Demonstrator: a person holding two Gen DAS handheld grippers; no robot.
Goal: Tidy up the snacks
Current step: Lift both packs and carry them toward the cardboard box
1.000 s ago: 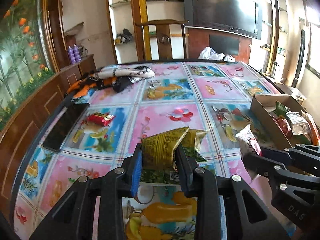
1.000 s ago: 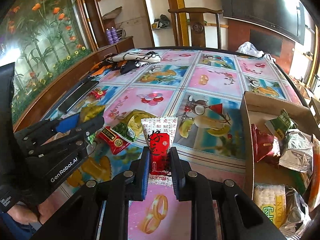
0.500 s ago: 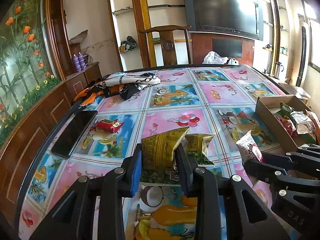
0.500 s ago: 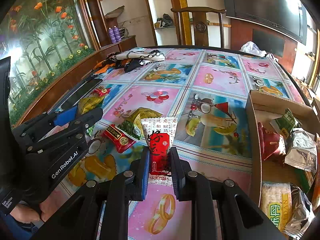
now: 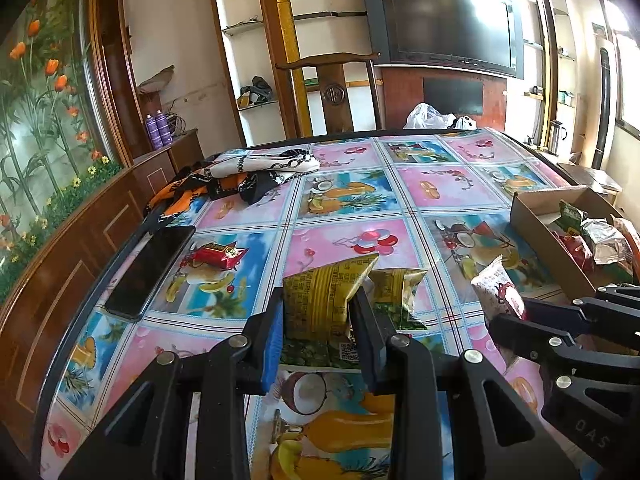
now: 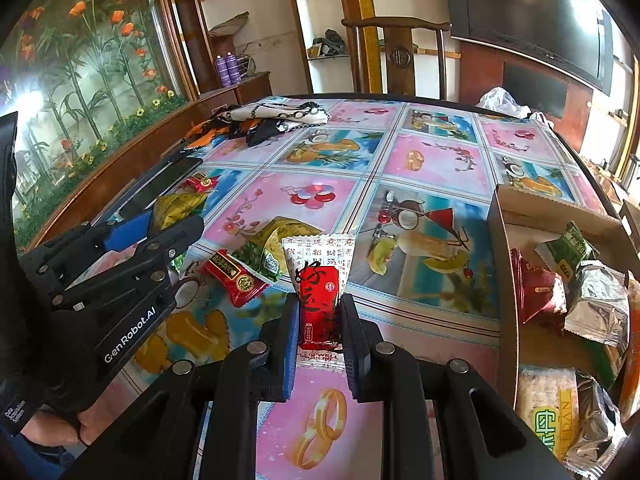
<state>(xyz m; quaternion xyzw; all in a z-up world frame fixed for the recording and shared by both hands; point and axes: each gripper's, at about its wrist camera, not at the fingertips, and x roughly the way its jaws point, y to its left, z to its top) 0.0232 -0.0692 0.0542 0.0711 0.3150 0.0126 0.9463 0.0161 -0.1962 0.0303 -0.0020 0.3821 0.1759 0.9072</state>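
My left gripper [image 5: 320, 300] is shut on a yellow snack packet [image 5: 326, 296], held just above the table. It shows at the left of the right wrist view as the left gripper [image 6: 168, 220] with that yellow packet [image 6: 180, 206]. My right gripper [image 6: 319, 304] is shut on a red-and-white snack packet [image 6: 320, 280]. In the left wrist view this right gripper [image 5: 516, 316] and its packet [image 5: 496, 288] sit at the right. A yellow-green packet [image 5: 394, 292] and a red packet [image 6: 236, 280] lie on the table between the grippers. Another red packet [image 5: 216, 254] lies farther left.
An open cardboard box [image 6: 504, 280] with several snack packets inside stands at the table's right edge. A dark phone [image 5: 150, 268] lies along the left edge. Patterned cloth [image 5: 256, 172] is heaped at the far left, a wooden chair [image 5: 332, 92] behind the table.
Both grippers keep their grip on their packets. The left wrist view has shifted only slightly; nothing on the table has moved.
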